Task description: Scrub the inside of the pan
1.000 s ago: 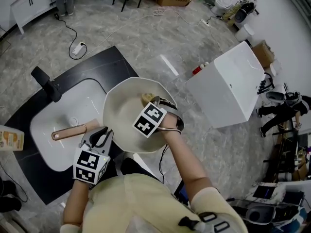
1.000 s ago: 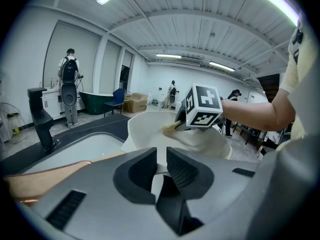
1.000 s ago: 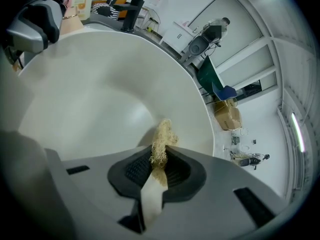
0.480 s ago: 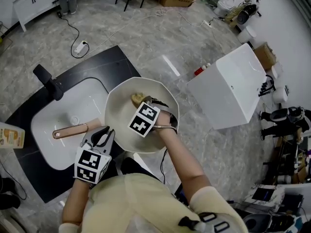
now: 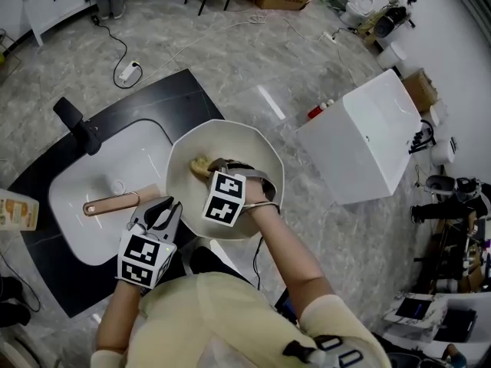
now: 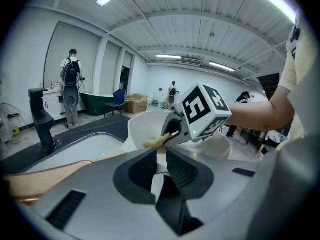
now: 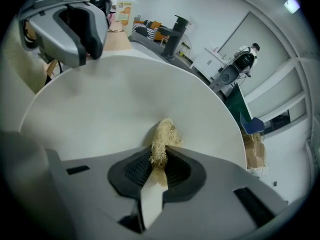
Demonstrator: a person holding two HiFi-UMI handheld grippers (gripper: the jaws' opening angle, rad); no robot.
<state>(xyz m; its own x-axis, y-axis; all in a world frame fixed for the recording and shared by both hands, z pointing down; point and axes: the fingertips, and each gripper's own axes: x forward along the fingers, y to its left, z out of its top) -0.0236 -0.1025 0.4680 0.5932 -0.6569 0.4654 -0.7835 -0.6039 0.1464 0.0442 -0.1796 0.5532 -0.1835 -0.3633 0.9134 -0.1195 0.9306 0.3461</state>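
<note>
The cream pan is held tilted over the counter's edge, its copper handle pointing left over the sink. My left gripper is shut on the pan's rim beside the handle; a white strip of rim shows between its jaws. My right gripper is inside the pan, shut on a yellowish fibrous scrubber. The scrubber sticks out past the jaws and presses on the pan's inner wall. The left gripper view shows the right gripper and the scrubber inside the pan.
A white sink basin lies in a black counter with a black faucet. A bottle stands at the far left. A white box sits on the floor to the right, with cables and cartons behind.
My right gripper has carried the scrubber leftward across the inside of the pan, from its far middle toward the handle side. The left gripper and pan have barely moved.
</note>
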